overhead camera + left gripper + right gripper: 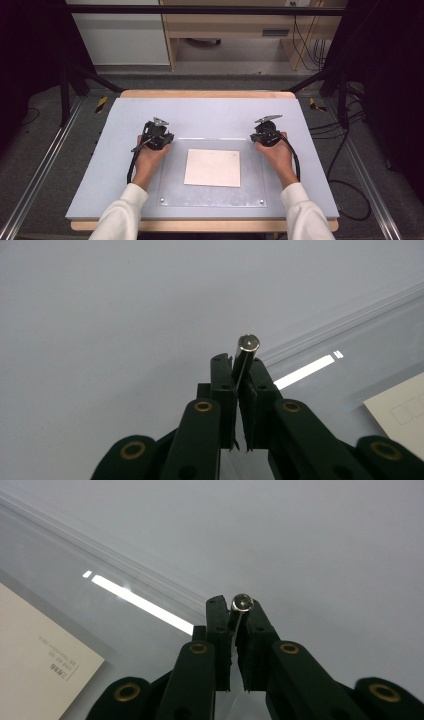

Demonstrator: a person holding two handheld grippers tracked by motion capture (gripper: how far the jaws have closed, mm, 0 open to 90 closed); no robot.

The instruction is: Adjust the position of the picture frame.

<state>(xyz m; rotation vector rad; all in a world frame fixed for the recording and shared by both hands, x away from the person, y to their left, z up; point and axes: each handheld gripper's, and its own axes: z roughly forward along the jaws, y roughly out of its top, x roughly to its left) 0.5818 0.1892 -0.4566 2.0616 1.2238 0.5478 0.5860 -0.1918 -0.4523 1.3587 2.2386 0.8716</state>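
Pins matter here: the left claw (243, 371) pinches one steel pin (246, 356), the right claw (239, 615) another (242, 602), both above the clear plate's (252, 195) far corners on the tabletop (210, 112); lower each straight, probably into corner holes.

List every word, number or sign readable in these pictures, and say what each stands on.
Nothing can be read.
Paper sheet: a short line of small print near its corner in the right gripper view, too small and blurred to read.
Same sheet: faint empty printed boxes in the left gripper view, no legible text.
Hand-held grippers, clear plate, table: no markings.
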